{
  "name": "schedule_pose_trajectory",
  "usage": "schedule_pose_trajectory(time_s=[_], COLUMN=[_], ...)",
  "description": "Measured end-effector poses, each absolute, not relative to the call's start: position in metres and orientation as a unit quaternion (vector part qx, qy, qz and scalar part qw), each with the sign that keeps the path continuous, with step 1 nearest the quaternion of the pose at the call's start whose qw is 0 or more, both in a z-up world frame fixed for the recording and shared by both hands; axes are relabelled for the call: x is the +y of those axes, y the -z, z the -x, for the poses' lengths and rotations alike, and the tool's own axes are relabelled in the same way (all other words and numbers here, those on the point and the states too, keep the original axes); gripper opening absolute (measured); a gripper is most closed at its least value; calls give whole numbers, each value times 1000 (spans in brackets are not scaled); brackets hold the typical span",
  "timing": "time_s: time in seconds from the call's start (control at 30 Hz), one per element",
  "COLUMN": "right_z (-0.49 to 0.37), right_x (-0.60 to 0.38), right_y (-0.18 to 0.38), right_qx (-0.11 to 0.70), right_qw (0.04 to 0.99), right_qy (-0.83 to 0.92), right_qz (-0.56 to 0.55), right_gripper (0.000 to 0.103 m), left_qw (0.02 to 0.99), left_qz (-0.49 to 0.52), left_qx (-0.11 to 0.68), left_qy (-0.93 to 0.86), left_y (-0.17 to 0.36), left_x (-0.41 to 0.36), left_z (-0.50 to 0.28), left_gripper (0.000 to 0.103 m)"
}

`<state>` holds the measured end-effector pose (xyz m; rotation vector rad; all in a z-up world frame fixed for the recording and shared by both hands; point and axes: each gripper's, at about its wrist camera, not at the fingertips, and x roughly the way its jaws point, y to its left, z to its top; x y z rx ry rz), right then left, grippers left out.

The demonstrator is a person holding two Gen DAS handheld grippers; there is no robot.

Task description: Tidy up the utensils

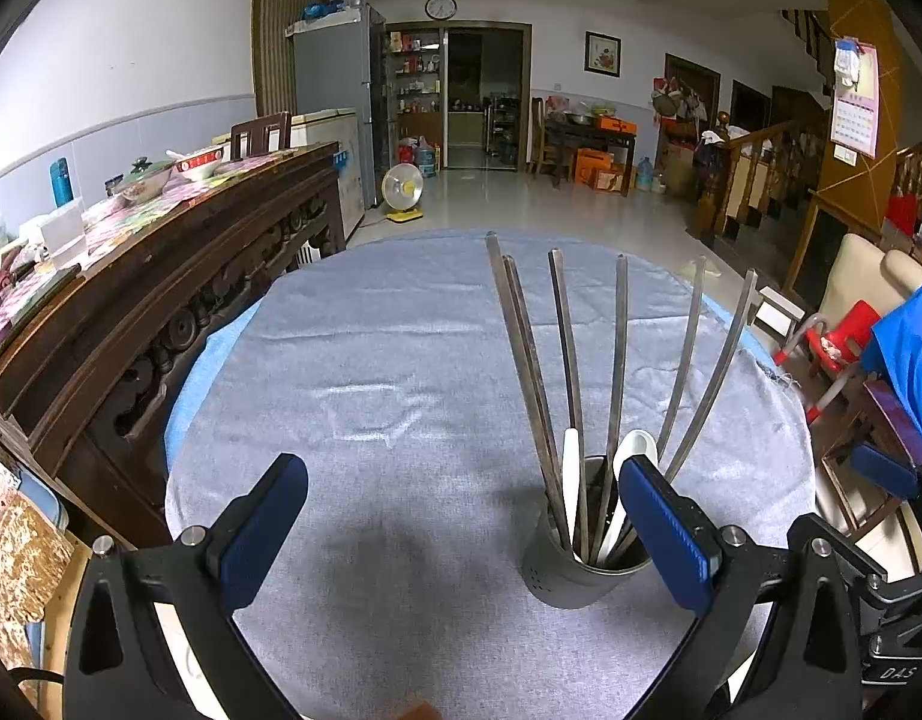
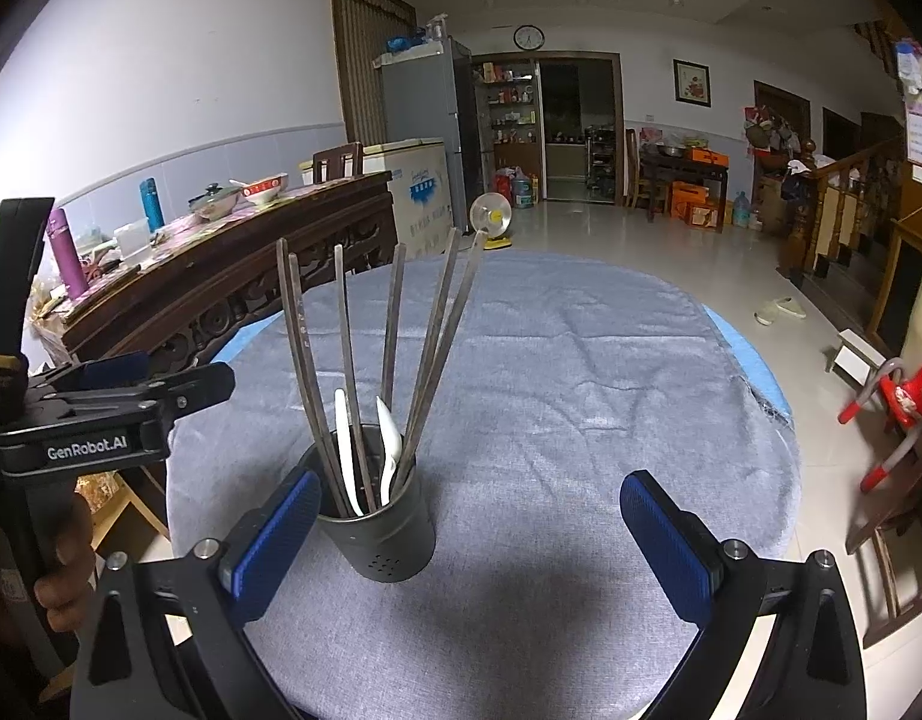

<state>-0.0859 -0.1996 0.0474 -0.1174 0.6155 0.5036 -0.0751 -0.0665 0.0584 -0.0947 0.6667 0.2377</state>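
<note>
Left tongs [image 2: 110, 414] beside utensil holder [image 2: 380, 531]

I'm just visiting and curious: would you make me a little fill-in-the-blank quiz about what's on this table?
1. The chopsticks stand in a dark ____ on the table.
2. Both the left gripper and the right gripper have their jaws ____.
3. The two spoons among the chopsticks are coloured ____.
4. The round table is covered by a grey ____.

Missing words: holder; open; white; cloth
</note>
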Motion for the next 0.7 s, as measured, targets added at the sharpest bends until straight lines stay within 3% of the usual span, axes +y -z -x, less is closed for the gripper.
schedule_pose_trajectory(time_s=[0.7], right_z=[87], right_x=[-198], right_y=[-44], right_qx=[302], right_qw=[918], right_qy=[-250], right_qz=[59], right_gripper=[102], left_qw=[941], left_qz=[32], left_qx=[320], left_qy=[-100], left_y=[-63], left_x=[-81], left_z=[78], left_gripper=[103])
